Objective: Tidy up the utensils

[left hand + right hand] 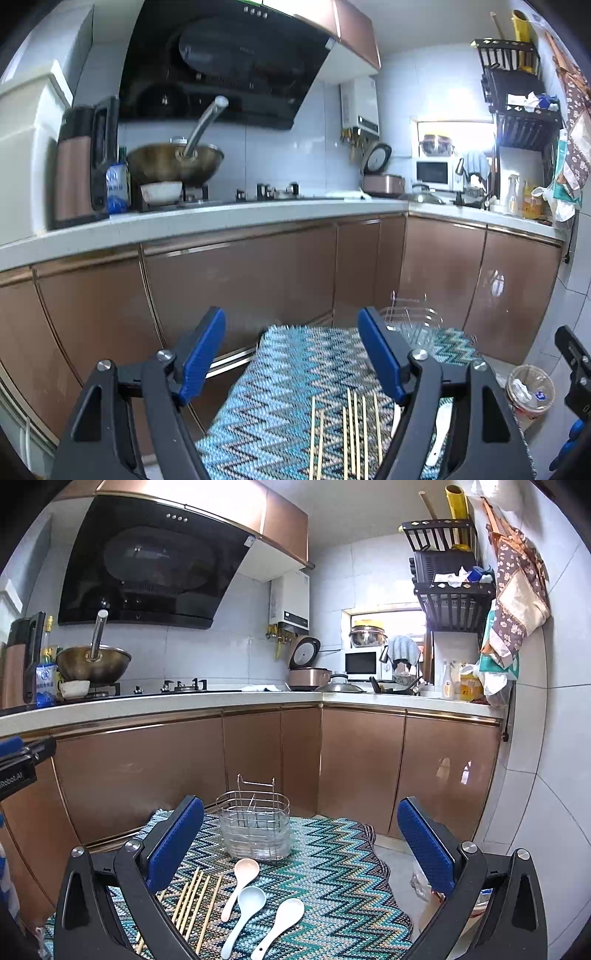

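A wire utensil caddy [254, 827] on a clear tray stands at the far side of a small table covered by a blue zigzag cloth [332, 878]; it also shows in the left wrist view [413, 325]. Several wooden chopsticks [192, 904] lie on the cloth at the left, also in the left wrist view [351, 432]. Three ceramic spoons lie beside them: pink [240, 882], pale blue [243, 915] and white [280, 923]. My left gripper [291, 350] is open and empty above the chopsticks. My right gripper [301, 842] is open and empty above the spoons.
Brown kitchen cabinets [184, 760] stand just behind the table under a white counter [184, 701] with a wok [92, 662], stove and rice cooker [308, 674]. A plastic cup with trash [530, 391] sits on the floor right of the table.
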`<state>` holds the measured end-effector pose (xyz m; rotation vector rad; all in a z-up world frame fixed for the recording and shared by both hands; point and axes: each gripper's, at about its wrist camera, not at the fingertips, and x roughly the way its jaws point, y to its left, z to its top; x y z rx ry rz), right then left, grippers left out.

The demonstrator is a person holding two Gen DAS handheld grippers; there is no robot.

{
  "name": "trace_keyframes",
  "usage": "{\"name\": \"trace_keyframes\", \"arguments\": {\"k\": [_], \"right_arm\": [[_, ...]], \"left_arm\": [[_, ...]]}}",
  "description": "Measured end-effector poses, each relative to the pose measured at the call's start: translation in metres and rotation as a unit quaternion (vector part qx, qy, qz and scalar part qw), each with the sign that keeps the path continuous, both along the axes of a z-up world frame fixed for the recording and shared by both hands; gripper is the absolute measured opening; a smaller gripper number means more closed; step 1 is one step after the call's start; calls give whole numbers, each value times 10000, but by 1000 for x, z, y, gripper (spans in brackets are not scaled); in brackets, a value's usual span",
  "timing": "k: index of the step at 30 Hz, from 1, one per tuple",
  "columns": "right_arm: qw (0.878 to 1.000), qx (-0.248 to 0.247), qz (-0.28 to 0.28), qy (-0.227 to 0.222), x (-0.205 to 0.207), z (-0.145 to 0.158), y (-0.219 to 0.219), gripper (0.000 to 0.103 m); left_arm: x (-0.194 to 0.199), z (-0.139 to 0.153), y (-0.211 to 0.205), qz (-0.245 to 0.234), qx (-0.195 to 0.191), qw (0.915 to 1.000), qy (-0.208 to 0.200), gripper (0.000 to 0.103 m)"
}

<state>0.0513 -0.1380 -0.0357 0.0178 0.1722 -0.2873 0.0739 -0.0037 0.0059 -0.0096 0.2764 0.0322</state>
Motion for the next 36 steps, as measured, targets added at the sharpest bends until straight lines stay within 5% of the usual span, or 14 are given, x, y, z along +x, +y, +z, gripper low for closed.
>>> {"name": "trace_keyframes", "arguments": {"k": [5,10,16,21,24,30,36], "right_arm": [[9998,211,50,31,-4,-4,-14,103],[9990,376,174,183,-2,-14,-25,103],[9954,742,297,527,8,-34,-46,102],[9882,1003,596,991,33,-56,-56,81],[9756,1408,946,1392,57,-76,-68,65],[9321,2213,1397,2504,123,-141,-100,40],[8969,2640,1549,3193,157,-189,-118,26]], "left_arm": [[9,-9,5,-293,-239,9982,457,73],[31,-29,9,-691,-699,9874,1244,72],[68,-62,5,-1074,-1020,9670,2074,72],[116,-102,-5,-1330,-1210,9387,2941,61],[144,-126,-9,-1417,-1311,9215,3369,52],[197,-167,-21,-1520,-1299,8958,3970,38],[244,-200,-34,-1564,-1230,8714,4485,30]]}}
